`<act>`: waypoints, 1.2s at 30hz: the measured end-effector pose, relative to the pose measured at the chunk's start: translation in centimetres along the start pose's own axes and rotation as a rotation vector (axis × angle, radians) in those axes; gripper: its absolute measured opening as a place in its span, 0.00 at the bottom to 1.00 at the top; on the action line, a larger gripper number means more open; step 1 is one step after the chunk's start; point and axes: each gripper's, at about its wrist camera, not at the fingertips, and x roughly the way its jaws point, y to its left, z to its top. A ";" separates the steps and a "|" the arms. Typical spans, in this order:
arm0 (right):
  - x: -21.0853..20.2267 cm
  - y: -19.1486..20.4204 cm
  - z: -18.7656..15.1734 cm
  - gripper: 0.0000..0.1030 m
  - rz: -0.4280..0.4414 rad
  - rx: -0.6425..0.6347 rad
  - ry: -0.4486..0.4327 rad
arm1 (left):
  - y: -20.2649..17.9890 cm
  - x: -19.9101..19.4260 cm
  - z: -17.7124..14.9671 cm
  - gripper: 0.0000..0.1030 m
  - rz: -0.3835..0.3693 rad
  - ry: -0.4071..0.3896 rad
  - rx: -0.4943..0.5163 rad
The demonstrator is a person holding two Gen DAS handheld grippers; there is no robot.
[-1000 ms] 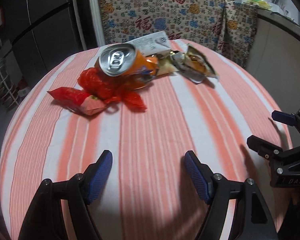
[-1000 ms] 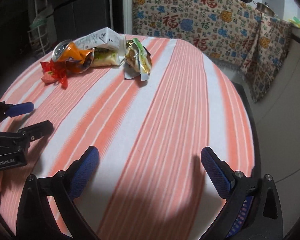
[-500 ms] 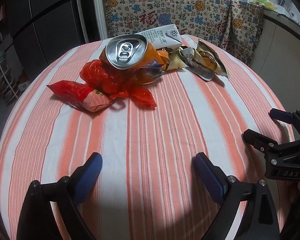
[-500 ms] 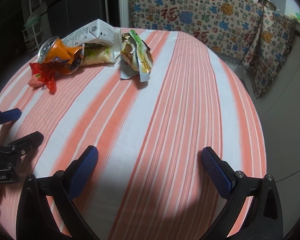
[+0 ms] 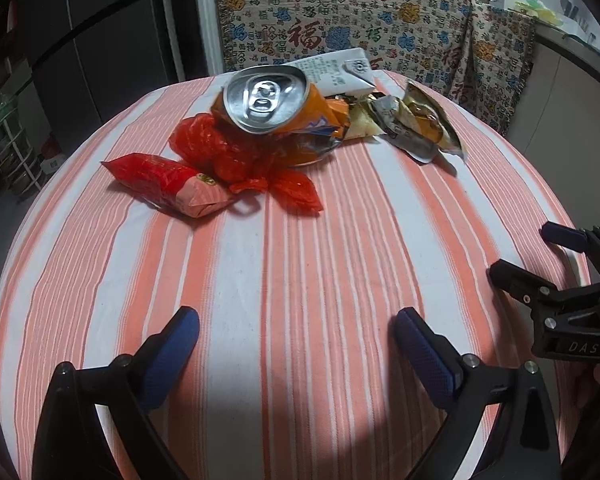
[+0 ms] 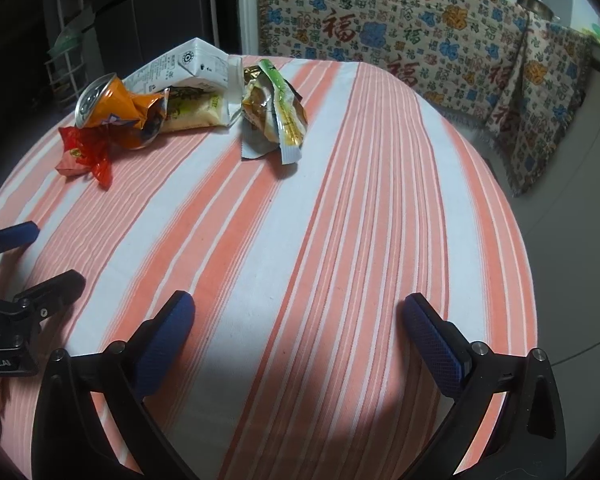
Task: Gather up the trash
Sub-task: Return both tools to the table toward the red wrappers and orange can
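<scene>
So the trash is all bunched up at the far side of the round table (image 5: 300, 320), the one with the orange and white striped cloth, and nothing has been picked up yet as far as I can tell. There's a crushed orange soda can (image 5: 276, 116) lying with its silver top facing us, half resting on a crumpled red plastic bag (image 5: 236, 156), with a red snack packet (image 5: 168, 184) just beside that. Behind the can is a white milk carton (image 5: 336, 74) on its side, and off to the right a torn foil wrapper (image 5: 420, 128) sits a little apart from the pile. The left gripper (image 5: 296, 336) hangs over bare cloth on the near side, well short of the trash, and its jaws have just been opening, now spread wide with nothing between them. My guess is it's lined up on the can and red stuff straight ahead, opening early so it can just go in. The right gripper (image 6: 300, 320) is also spread wide and empty, hovering near the table edge next to the left one, angled more toward the foil wrapper (image 6: 276, 116). I don't see a bin or bag to drop things into, so where this all ends up is anyone's guess
</scene>
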 end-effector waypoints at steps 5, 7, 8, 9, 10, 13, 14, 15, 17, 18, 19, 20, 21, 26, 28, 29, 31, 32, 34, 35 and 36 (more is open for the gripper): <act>0.0 0.0 0.0 1.00 0.002 -0.001 0.001 | 2.6 1.6 2.7 0.97 0.041 -0.002 -0.092; 0.0 0.0 0.0 1.00 0.002 -0.001 0.001 | 3.9 2.4 3.8 0.97 0.069 -0.009 -0.144; 0.1 0.0 0.0 1.00 0.002 -0.001 0.001 | 4.5 2.9 4.5 0.97 0.076 -0.007 -0.166; 0.1 0.1 0.0 1.00 0.002 -0.002 0.001 | 5.0 3.2 5.0 0.97 0.085 -0.004 -0.178; 0.2 0.1 0.0 1.00 0.004 -0.002 0.002 | 5.5 3.4 5.4 0.97 0.096 -0.002 -0.189; 0.3 0.2 0.1 1.00 0.006 -0.003 0.003 | 7.9 3.5 5.4 0.97 0.130 0.000 -0.245; 0.3 0.2 0.1 1.00 0.007 -0.003 0.003 | 8.6 3.1 5.0 0.97 0.128 -0.006 -0.252; 0.3 0.2 0.1 1.00 0.007 -0.003 0.003 | 9.1 2.8 4.6 0.97 0.128 -0.010 -0.252; 0.3 0.2 0.1 1.00 0.007 -0.003 0.003 | 10.2 2.0 3.3 0.97 0.151 -0.006 -0.233; 0.3 0.2 0.1 1.00 0.007 -0.003 0.003 | 10.6 1.6 2.6 0.97 0.158 -0.005 -0.222; 0.4 0.3 0.1 1.00 0.007 -0.004 0.003 | 11.1 1.1 2.0 0.97 0.153 -0.006 -0.219; 0.3 0.3 0.1 1.00 0.008 -0.006 0.003 | 11.5 0.7 1.6 0.97 0.152 -0.005 -0.219; 0.4 0.4 0.1 1.00 0.009 -0.005 0.004 | 11.9 0.5 1.3 0.97 0.152 -0.004 -0.220; 0.4 0.5 0.2 1.00 0.011 -0.005 0.005 | 12.7 -1.0 1.7 0.97 -0.034 -0.071 -0.300; 0.4 0.4 0.2 1.00 0.013 -0.005 0.005 | 12.3 -1.0 3.1 0.97 -0.060 -0.098 -0.315; 0.4 0.5 0.2 1.00 0.014 -0.005 0.005 | 11.9 -0.7 4.0 0.97 -0.045 -0.104 -0.304; 0.3 0.4 0.2 1.00 0.015 -0.005 0.005 | 11.1 0.7 5.3 0.97 0.018 -0.082 -0.271; 0.3 0.5 0.2 1.00 0.016 -0.006 0.004 | 10.8 1.7 5.7 0.96 0.046 -0.049 -0.251; 0.3 0.5 0.2 1.00 0.016 -0.006 0.005 | 10.7 2.7 5.9 0.87 0.075 -0.010 -0.233; 0.3 0.3 0.2 1.00 0.017 -0.005 0.005 | 10.7 2.6 5.7 0.73 0.072 -0.013 -0.225; 0.3 0.4 0.2 1.00 0.018 -0.005 0.004 | 10.8 2.3 5.7 0.64 0.071 -0.027 -0.210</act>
